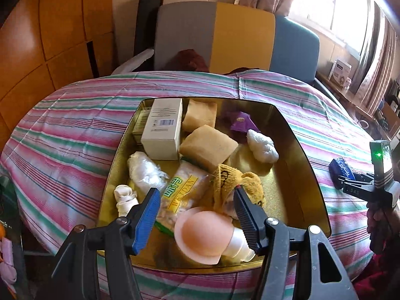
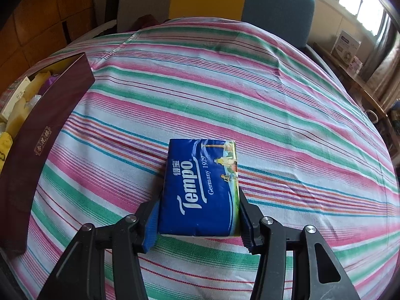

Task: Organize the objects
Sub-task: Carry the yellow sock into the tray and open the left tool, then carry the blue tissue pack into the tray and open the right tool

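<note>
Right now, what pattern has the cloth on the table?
Pink, green and white stripes on the cloth; right wrist view shows it best.

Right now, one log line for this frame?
left gripper: open, above tin | right gripper: shut on tissue pack | pack on tablecloth

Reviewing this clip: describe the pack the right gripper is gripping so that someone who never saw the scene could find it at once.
On the striped tablecloth, to the right of the dark red box, lies a blue Tempo tissue pack. The right gripper is closed on its near end. It is the only loose item on the bare cloth there; everything else sits inside the box.
</note>
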